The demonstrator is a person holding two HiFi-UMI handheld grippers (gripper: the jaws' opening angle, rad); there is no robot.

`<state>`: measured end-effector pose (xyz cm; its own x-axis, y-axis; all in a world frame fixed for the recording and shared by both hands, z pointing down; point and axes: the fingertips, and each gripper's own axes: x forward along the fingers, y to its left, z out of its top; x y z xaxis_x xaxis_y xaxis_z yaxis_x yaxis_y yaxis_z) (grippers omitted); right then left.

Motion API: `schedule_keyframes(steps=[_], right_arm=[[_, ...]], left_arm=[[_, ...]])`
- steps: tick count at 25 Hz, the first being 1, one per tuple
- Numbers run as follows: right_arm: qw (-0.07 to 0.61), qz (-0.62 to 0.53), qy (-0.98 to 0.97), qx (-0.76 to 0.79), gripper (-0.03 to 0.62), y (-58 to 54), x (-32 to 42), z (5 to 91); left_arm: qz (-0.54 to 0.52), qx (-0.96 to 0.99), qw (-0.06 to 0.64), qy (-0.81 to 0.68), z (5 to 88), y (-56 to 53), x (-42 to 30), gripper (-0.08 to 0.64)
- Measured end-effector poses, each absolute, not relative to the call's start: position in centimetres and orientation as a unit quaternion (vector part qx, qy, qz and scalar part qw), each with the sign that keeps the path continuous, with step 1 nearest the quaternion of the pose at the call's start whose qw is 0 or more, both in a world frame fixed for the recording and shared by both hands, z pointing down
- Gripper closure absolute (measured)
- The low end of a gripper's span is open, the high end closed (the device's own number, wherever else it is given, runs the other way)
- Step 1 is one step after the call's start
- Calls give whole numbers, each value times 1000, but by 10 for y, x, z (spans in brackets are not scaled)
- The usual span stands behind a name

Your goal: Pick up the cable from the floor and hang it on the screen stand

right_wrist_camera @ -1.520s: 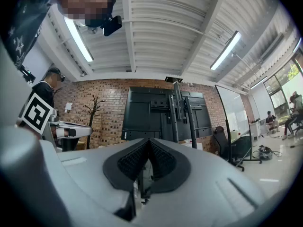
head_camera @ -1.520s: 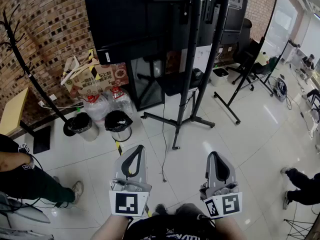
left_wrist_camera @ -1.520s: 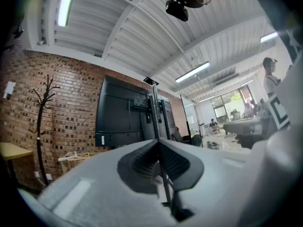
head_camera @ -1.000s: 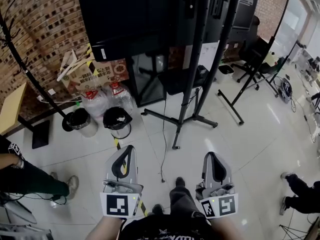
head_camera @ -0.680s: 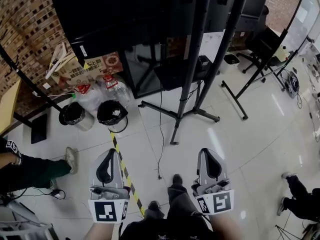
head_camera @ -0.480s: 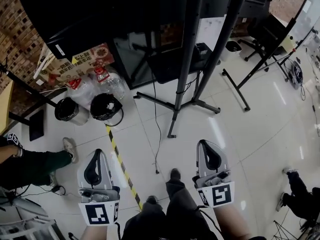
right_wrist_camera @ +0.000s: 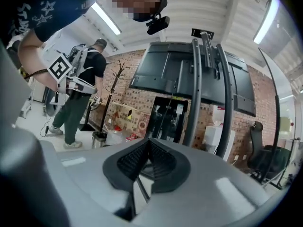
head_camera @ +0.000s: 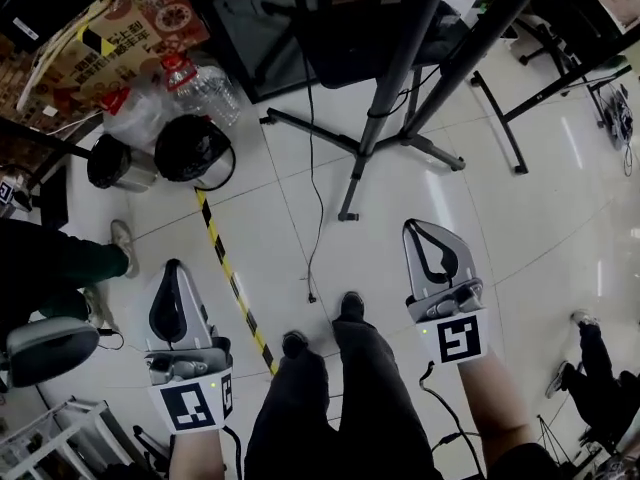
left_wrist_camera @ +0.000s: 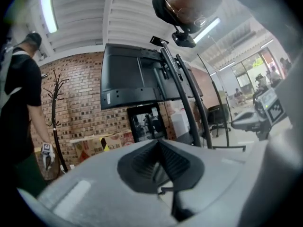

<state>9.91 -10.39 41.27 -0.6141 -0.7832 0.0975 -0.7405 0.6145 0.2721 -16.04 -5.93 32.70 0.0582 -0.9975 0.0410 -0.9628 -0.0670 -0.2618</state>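
The cable (head_camera: 315, 230), thin and black, trails down from the screen stand (head_camera: 386, 108) and runs along the white tiled floor (head_camera: 380, 258) toward the near side. Its loose end lies on the tiles just beyond the wearer's shoes (head_camera: 351, 305) and just right of a yellow-and-black floor tape (head_camera: 230, 276). Neither tool touches it. The right gripper (head_camera: 414, 229) hangs to the right of the cable's end, its jaws clenched together with nothing between them, as its own view confirms. The left gripper (head_camera: 174, 267) sits nearer and farther left, across the tape from the cable, its jaws likewise pressed tip to tip and empty. The stand's dark foot (head_camera: 346, 210) rests on the tiles beyond the cable's end. At the far left stand a black bin (head_camera: 190, 148) and a steel bin (head_camera: 118, 164), with bagged bottles (head_camera: 200, 86) behind them. Both gripper views look level across the room at the dark screen (left_wrist_camera: 132, 82) mounted on the stand, in front of a brick wall (left_wrist_camera: 80, 108).
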Motion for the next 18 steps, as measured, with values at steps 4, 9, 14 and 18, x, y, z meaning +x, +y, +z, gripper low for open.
schedule_keyframes(steps=[4,9,14,18], right_arm=[[123,-72,-892,430,584,-105,95,506],[120,-88,-895,420,584,-110,70,588],[115,-73,-898,418,584,-111,47,644],[114,-67,-901,414,584,-116,44,672]], left_arm=[[-103,-729,75,672,407,-63,-170,554],[-118,-729,63,671,503,-64,-187,555],[-115,-730,58,671,559,-68,-195,555],[-111,-736,62,665,586,-71,-194,554]])
